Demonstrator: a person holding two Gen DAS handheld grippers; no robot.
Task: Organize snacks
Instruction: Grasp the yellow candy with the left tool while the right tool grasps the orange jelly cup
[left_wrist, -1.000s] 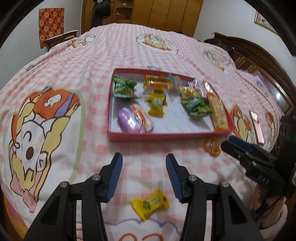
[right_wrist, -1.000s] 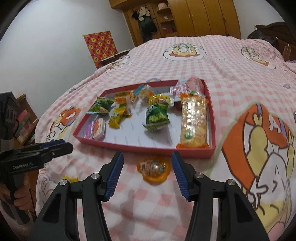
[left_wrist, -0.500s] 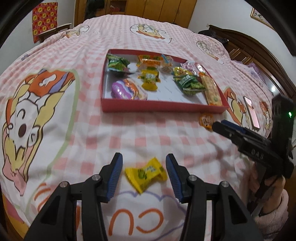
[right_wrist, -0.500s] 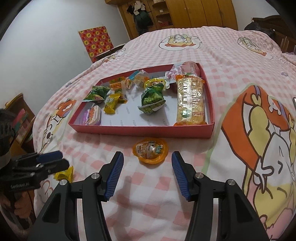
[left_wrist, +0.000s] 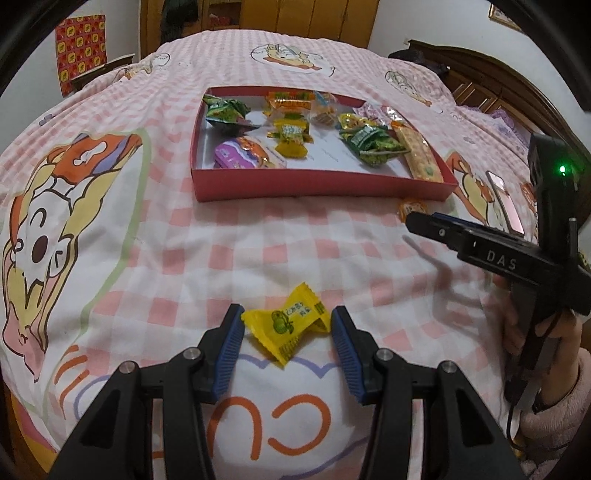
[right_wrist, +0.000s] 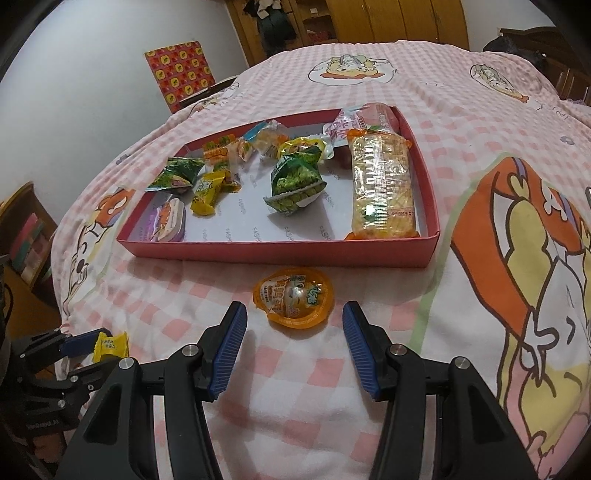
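Note:
A red tray (left_wrist: 317, 182) on the pink checked bed holds several wrapped snacks; it also shows in the right wrist view (right_wrist: 280, 248). My left gripper (left_wrist: 287, 325) is open with a yellow candy (left_wrist: 286, 323) lying on the bed between its blue pads, which do not press it. That candy and gripper also show in the right wrist view (right_wrist: 110, 345). My right gripper (right_wrist: 294, 325) is open, its tips on either side of an orange jelly cup (right_wrist: 293, 302) lying on the bed just in front of the tray. The cup shows in the left wrist view (left_wrist: 410, 206).
A phone (left_wrist: 504, 201) lies on the bed right of the tray. A dark wooden headboard (left_wrist: 491, 74) runs along the right. Wardrobes stand beyond the bed. A low shelf (right_wrist: 26, 236) stands off the bed's left side.
My left gripper has moved forward so the yellow candy now sits between its tips. My right gripper has closed in on the orange jelly cup. Both stayed open.

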